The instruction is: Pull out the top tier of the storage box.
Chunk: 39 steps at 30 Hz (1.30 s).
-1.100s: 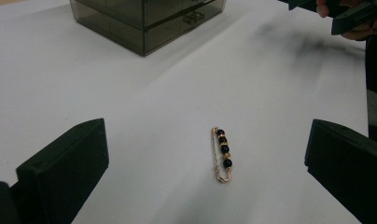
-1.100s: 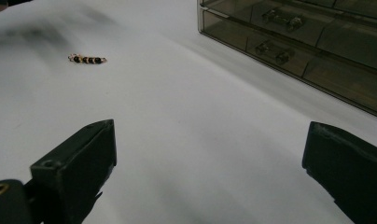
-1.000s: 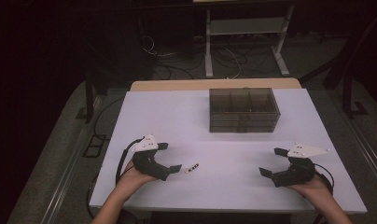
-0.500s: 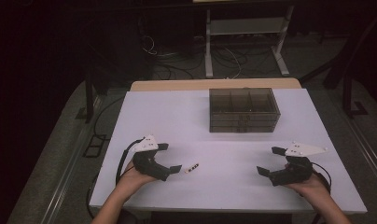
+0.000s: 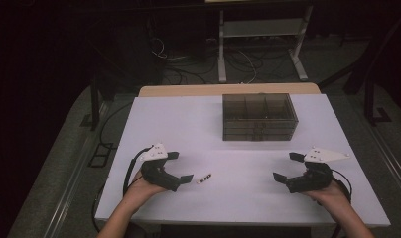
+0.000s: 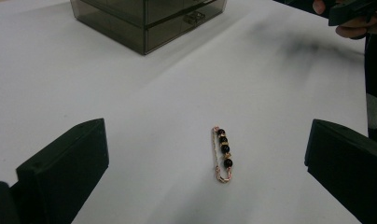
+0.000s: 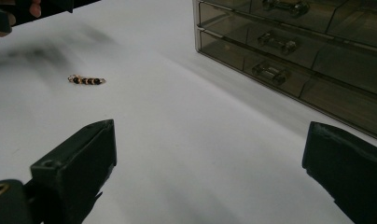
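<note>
A small gold pin with dark beads (image 5: 204,178) lies on the white table (image 5: 228,136), just right of my left gripper (image 5: 180,166). Through the left gripper view the beaded pin (image 6: 222,154) rests flat between and ahead of the wide-open jaws. My right gripper (image 5: 287,166) stands open near the table's front right, with nothing between its jaws. In the right gripper view the pin (image 7: 86,80) sits far off at the upper left. A smoky transparent drawer box (image 5: 259,117) stands at the back centre, its drawers (image 7: 289,46) closed.
The drawer box (image 6: 144,18) also appears at the top of the left gripper view. A metal stand (image 5: 260,34) and cables lie on the dark floor beyond the table. A wooden edge (image 5: 228,90) borders the table's far side.
The right gripper has shifted slightly left and toward the table's middle. The left gripper and the pin are as they were.
</note>
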Each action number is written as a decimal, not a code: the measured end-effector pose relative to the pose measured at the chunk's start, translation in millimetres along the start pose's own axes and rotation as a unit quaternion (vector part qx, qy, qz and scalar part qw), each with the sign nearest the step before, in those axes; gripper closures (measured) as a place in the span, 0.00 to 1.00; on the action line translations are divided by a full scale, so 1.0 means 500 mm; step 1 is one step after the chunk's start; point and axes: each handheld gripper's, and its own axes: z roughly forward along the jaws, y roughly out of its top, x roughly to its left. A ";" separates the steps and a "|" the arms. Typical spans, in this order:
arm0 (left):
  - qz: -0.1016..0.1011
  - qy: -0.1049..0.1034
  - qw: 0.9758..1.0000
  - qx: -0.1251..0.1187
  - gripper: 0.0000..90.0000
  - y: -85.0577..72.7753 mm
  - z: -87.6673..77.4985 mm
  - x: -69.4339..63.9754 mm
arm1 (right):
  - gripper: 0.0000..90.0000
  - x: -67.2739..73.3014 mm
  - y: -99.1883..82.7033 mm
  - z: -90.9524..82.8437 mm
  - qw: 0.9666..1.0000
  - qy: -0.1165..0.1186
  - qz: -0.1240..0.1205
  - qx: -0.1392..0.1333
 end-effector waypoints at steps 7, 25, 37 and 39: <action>-0.001 0.000 1.000 0.000 0.00 0.000 -0.001 0.000 | 0.03 -0.005 0.006 0.001 1.000 -0.003 -0.002 -0.004; -0.005 -0.001 1.000 -0.006 0.00 0.001 -0.003 0.001 | 0.03 -0.014 0.018 0.005 1.000 -0.007 -0.002 -0.002; -0.009 -0.004 1.000 -0.009 0.00 0.000 -0.004 0.003 | 0.03 -0.022 0.032 0.010 1.000 -0.009 0.002 -0.012; -0.009 -0.004 1.000 -0.009 0.00 0.000 -0.004 0.003 | 0.03 -0.023 0.033 0.011 1.000 -0.009 0.002 -0.012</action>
